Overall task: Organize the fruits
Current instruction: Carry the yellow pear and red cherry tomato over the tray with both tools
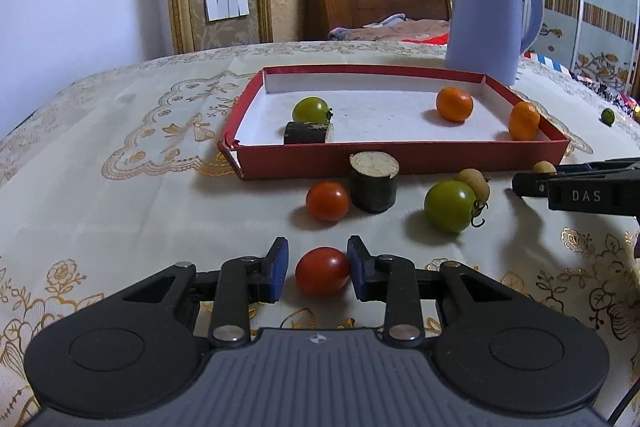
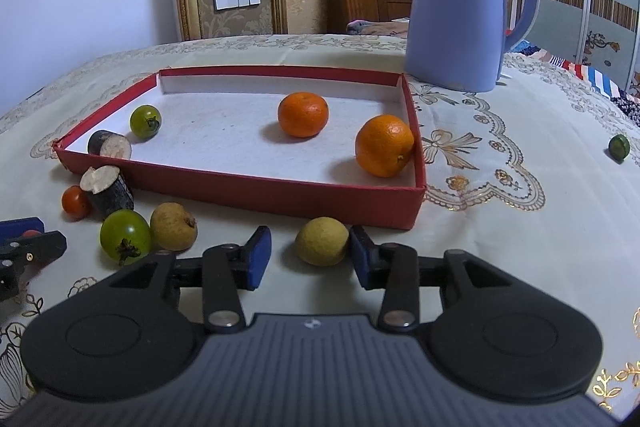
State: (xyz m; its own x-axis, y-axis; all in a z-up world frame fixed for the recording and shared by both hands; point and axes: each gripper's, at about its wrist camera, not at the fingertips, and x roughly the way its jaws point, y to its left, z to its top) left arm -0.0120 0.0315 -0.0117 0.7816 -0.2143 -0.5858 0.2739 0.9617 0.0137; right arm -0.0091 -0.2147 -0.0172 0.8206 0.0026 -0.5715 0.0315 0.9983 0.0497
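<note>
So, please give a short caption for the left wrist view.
Left gripper straddles a red tomato on the tablecloth, before the red tray.

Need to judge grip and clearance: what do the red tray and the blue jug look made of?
Red tray: looks like cardboard, a box lid with matte red outside and white paper lining; one corner is torn and frayed. Blue jug: probably plastic, smooth with a soft sheen, moulded handle and pale rim; it could be a kettle, so a metal inside cannot be ruled out.
</note>
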